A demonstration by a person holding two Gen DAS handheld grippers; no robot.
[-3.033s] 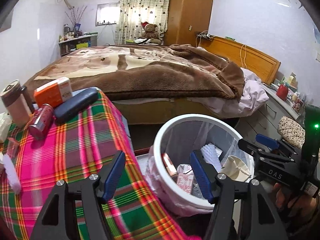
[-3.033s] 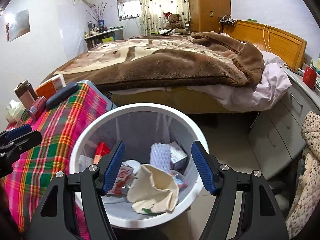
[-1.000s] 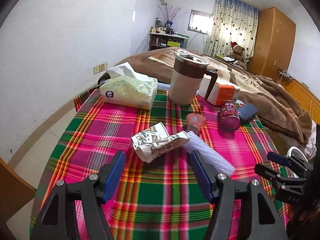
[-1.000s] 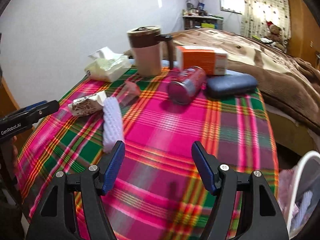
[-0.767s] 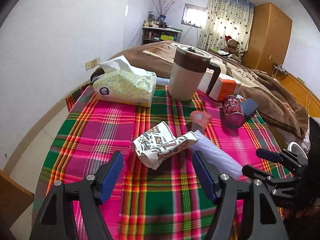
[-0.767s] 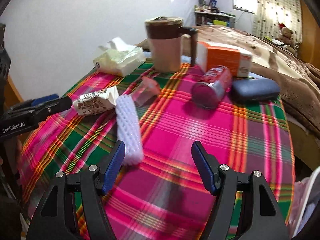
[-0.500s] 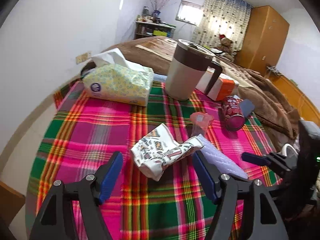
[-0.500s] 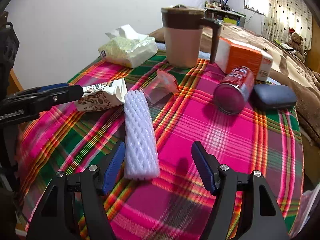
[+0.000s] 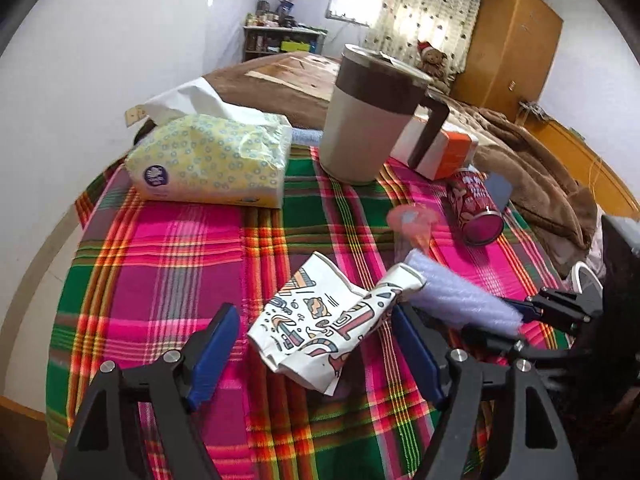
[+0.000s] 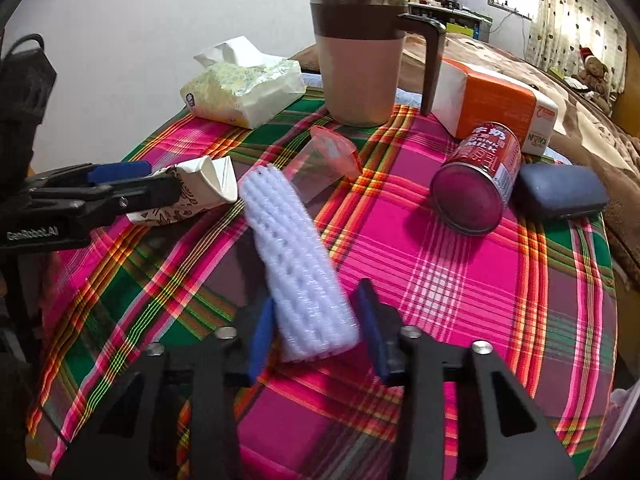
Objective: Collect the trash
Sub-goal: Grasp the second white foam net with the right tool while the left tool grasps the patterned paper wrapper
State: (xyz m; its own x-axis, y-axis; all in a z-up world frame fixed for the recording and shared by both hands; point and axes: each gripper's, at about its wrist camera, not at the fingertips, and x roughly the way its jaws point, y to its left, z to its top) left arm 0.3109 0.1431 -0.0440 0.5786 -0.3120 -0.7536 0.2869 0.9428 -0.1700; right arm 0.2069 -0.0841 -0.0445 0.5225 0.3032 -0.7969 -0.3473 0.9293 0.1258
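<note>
Counter with plaid cloth [image 10: 460, 280]. Nearest: right gripper [image 10: 316, 330], jaws closing around the near end of a white foam net sleeve [image 10: 296, 264] lying on the cloth. Left gripper [image 9: 316, 350], jaws opening, straddles a crumpled patterned paper cup [image 9: 324, 320] without touching it; cup and sleeve touch. Beyond: clear plastic cup with pink rim [image 10: 328, 158] on its side, red milk can [image 10: 480, 178], dark case [image 10: 560, 190]. Farthest: tissue pack [image 9: 212, 160], lidded mug [image 10: 360, 56], orange-white box [image 10: 496, 104].
</note>
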